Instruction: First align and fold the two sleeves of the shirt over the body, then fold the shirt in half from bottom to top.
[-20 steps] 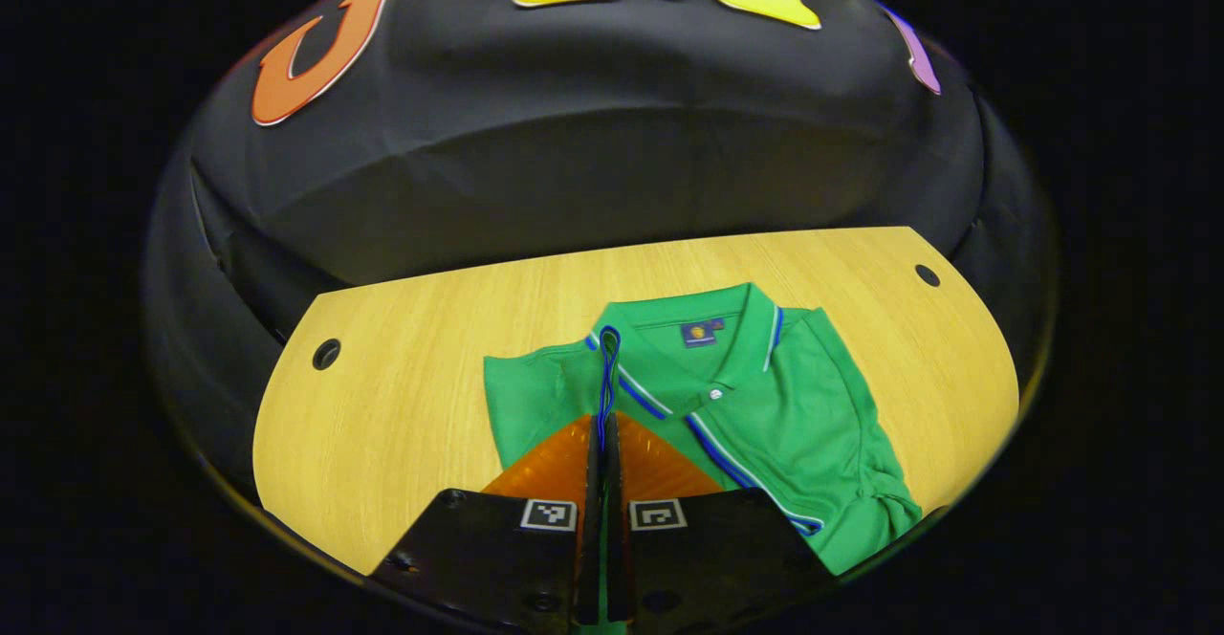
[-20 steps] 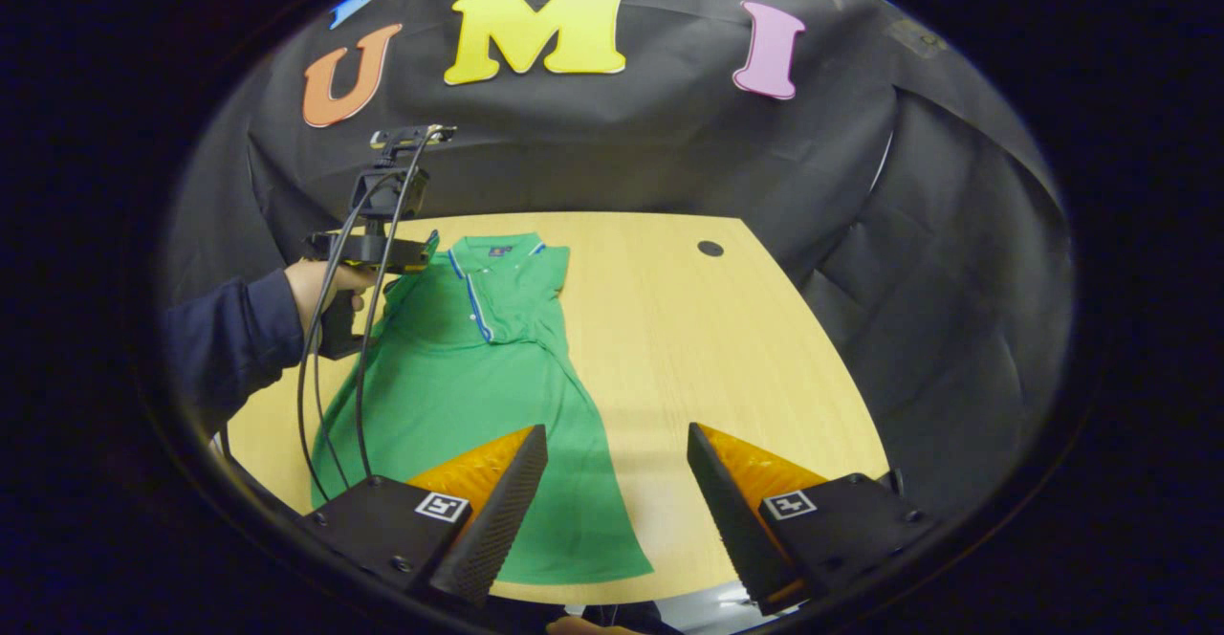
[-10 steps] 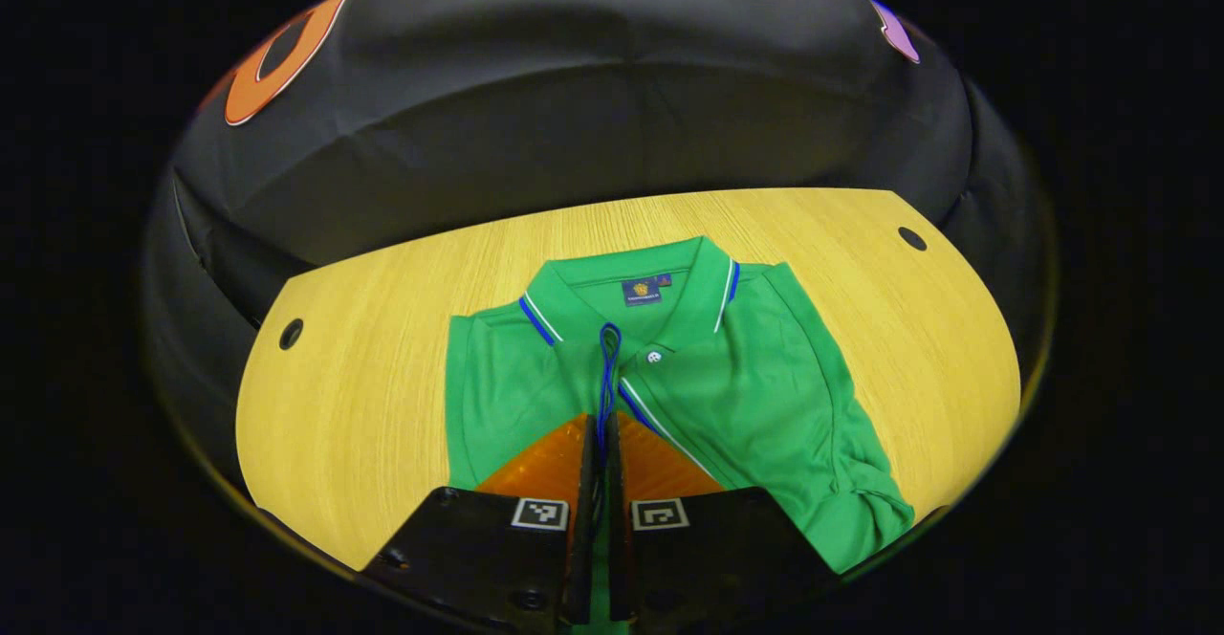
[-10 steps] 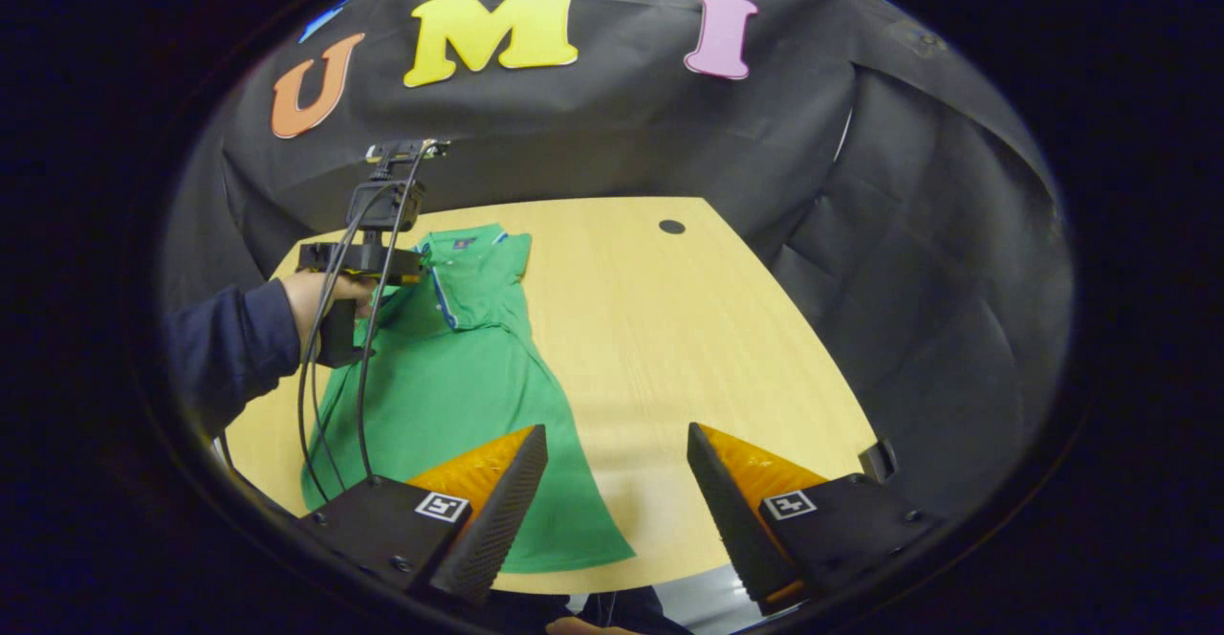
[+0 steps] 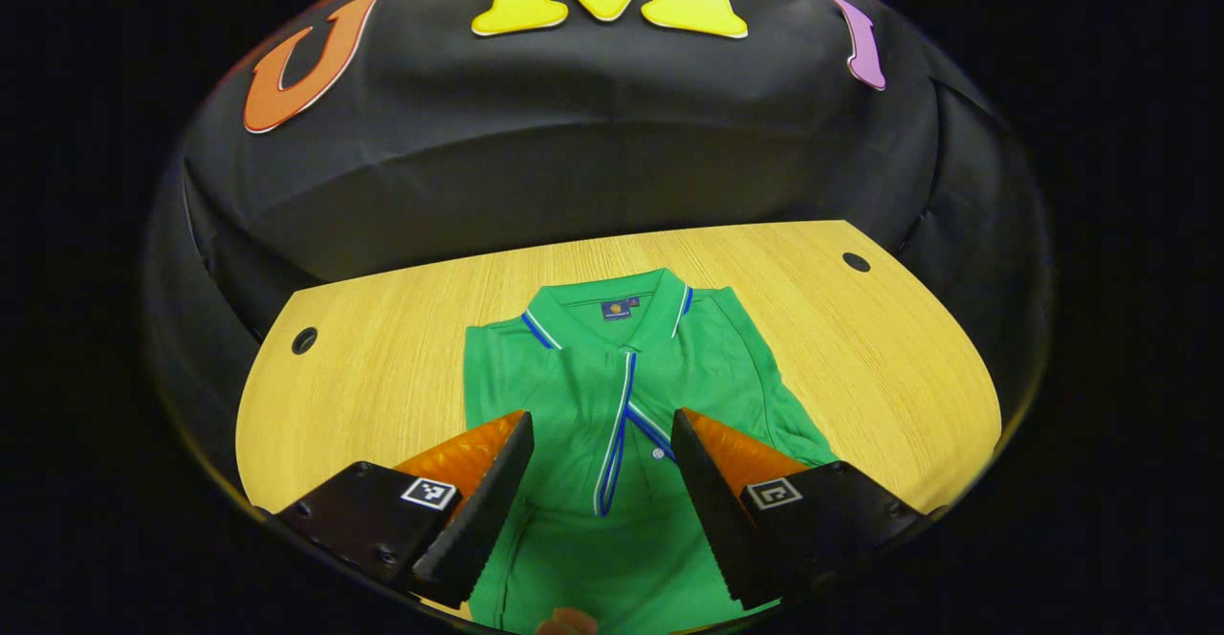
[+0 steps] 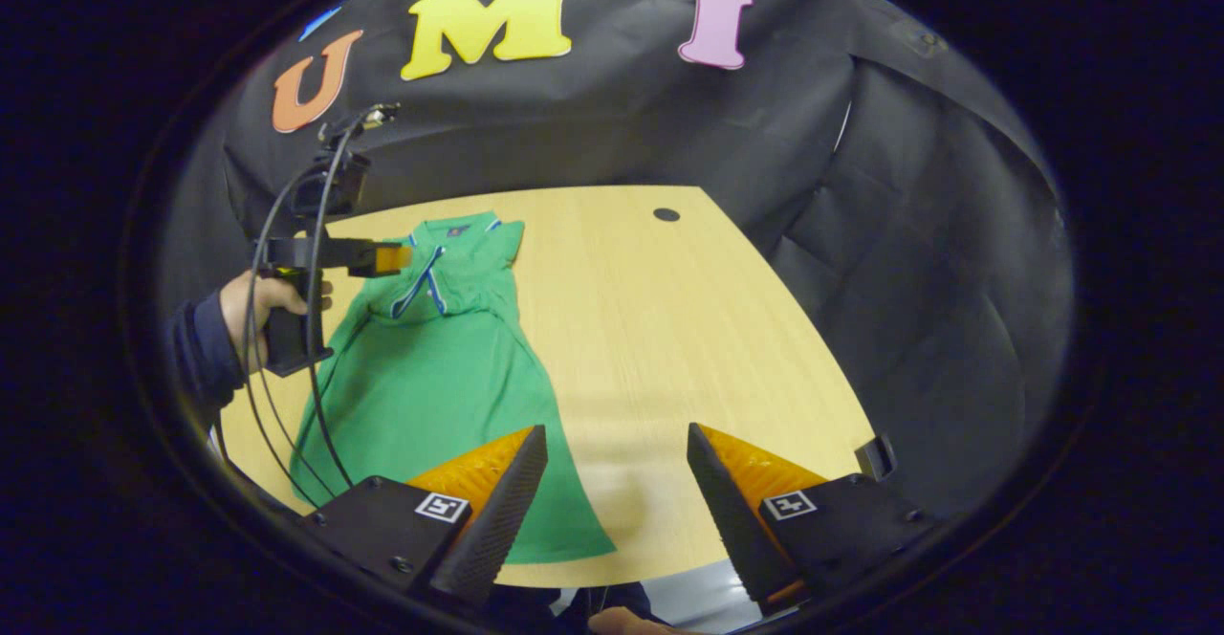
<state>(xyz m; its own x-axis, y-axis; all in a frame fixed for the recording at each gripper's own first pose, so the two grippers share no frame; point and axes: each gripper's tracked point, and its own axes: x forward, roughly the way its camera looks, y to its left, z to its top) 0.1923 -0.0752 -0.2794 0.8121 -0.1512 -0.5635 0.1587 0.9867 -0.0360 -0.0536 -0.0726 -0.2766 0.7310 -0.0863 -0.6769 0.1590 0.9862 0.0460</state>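
Black cloth walls close round a pale wooden surface [image 5: 382,396], and on it lies the green shirt [image 5: 612,405]. Starting from our left tool [image 5: 598,453]: its jaws stand wide and hold nothing, hovering above the chest with the placket running up between the fingers toward the collar [image 5: 607,315] at the far end. In the right gripper view that tool [image 6: 378,259] rides in a hand [image 6: 253,295] over the shirt's upper part, near the collar. Our right tool [image 6: 617,482] is likewise wide and empty, low at the near edge, with the hem [image 6: 535,539] just beside its left finger and bare wood between the jaws. The shirt's long axis runs from the hem near us to the collar far off, and both sleeves look tucked over the body, so we judge the bottom-to-top fold comes next. That fold turns on the hem: it lies nearest the right tool, while the left must come back down the shirt to reach its corner.
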